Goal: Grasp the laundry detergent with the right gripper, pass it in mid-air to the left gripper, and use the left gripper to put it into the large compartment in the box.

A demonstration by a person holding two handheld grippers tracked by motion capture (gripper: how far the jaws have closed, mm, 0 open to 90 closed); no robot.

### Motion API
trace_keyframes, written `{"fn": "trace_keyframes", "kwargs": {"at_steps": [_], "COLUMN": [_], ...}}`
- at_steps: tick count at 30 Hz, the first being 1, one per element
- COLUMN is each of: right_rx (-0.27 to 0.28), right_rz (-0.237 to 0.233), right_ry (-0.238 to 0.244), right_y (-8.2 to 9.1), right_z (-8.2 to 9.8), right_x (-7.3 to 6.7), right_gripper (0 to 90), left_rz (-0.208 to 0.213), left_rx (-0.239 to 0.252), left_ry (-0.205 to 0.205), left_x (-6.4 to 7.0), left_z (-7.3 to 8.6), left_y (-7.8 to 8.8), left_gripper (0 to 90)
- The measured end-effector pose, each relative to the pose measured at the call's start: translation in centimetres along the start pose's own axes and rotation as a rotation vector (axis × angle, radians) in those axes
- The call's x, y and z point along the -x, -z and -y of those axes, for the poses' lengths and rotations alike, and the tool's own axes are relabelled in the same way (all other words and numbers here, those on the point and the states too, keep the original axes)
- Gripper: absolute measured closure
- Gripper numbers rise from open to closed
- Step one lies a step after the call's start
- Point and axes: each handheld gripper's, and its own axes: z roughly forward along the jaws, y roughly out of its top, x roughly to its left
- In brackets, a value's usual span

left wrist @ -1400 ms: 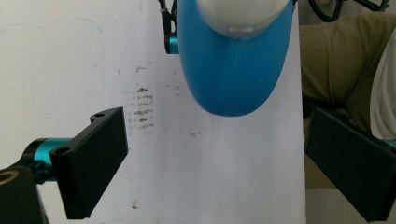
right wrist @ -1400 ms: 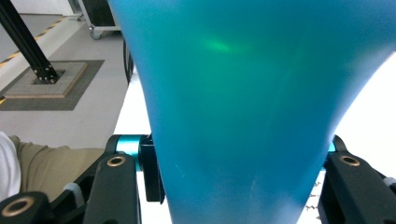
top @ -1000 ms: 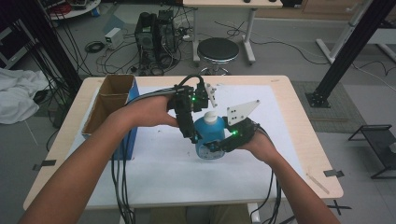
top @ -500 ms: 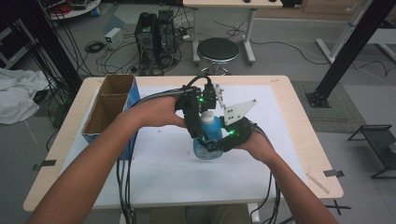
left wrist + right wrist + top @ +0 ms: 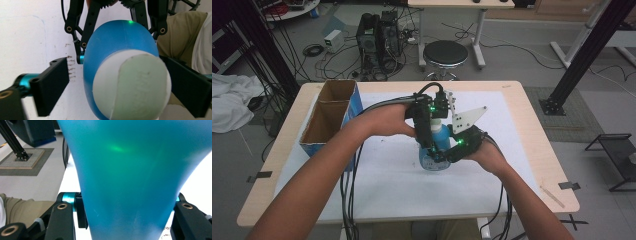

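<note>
two grippers meet at a blue plastic bottle with a white cap, mid white table.

right gripper squeezes its body; left gripper jaws sit apart beside the cap. a brown-and-blue cardboard box stands well apart.

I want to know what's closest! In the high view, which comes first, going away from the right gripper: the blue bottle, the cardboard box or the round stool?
1. Blue bottle: right at the right gripper, mid-table.
2. Cardboard box: farther off, at the table's left edge.
3. Stool: farthest, on the floor beyond the table's far edge.
</note>
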Motion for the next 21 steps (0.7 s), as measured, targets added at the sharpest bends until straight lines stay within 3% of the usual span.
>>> {"fn": "trace_keyframes", "kwargs": {"at_steps": [21], "right_rx": [-0.002], "right_rz": [-0.007], "right_ry": [-0.004], "right_y": [0.04], "right_z": [-0.01], "right_x": [0.05], "right_gripper": [44.6], "left_rz": [-0.006], "left_rx": [-0.009], "left_ry": [-0.013], "left_x": [0.02], "left_z": [-0.22], "left_y": [-0.31], "left_gripper": [13.9]}}
